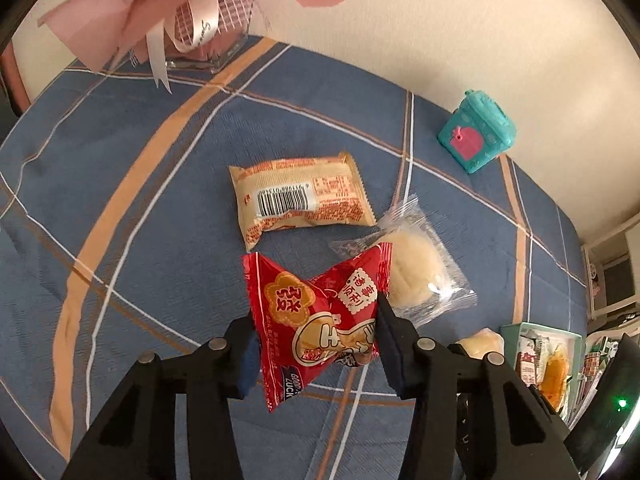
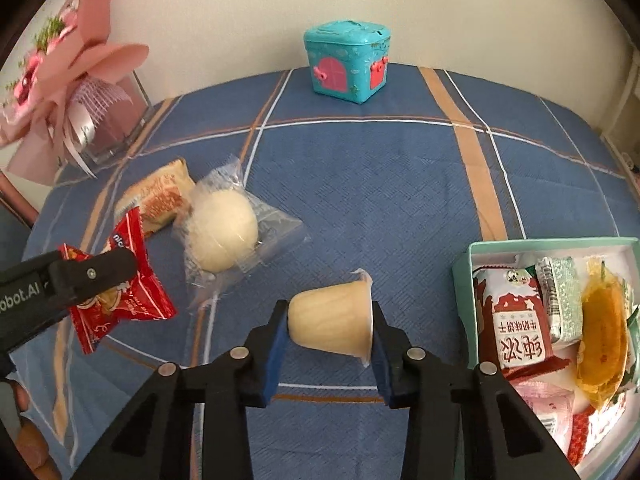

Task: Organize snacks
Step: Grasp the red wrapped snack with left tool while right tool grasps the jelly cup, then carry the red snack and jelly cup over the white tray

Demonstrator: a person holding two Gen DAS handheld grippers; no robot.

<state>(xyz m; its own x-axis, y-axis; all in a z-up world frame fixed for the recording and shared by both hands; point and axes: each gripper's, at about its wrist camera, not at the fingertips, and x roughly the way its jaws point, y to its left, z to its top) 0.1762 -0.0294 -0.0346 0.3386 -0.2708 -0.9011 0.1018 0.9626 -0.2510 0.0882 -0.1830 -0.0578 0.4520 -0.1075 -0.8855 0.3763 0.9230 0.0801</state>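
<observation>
My left gripper (image 1: 316,320) is shut on a red snack packet (image 1: 320,312) and holds it above the blue checked tablecloth; the packet also shows in the right wrist view (image 2: 120,300). My right gripper (image 2: 330,320) is shut on a cream jelly cup (image 2: 332,316) lying on its side between the fingers. A beige wrapped cake (image 1: 300,196) and a clear-wrapped white bun (image 1: 416,272) lie on the cloth. The green-rimmed snack box (image 2: 464,276) at the right holds several packets.
A teal toy house box (image 2: 346,60) stands at the far table edge by the wall. A pink bouquet (image 2: 80,80) in a clear vase stands at the far left. The tablecloth (image 2: 380,184) covers the table.
</observation>
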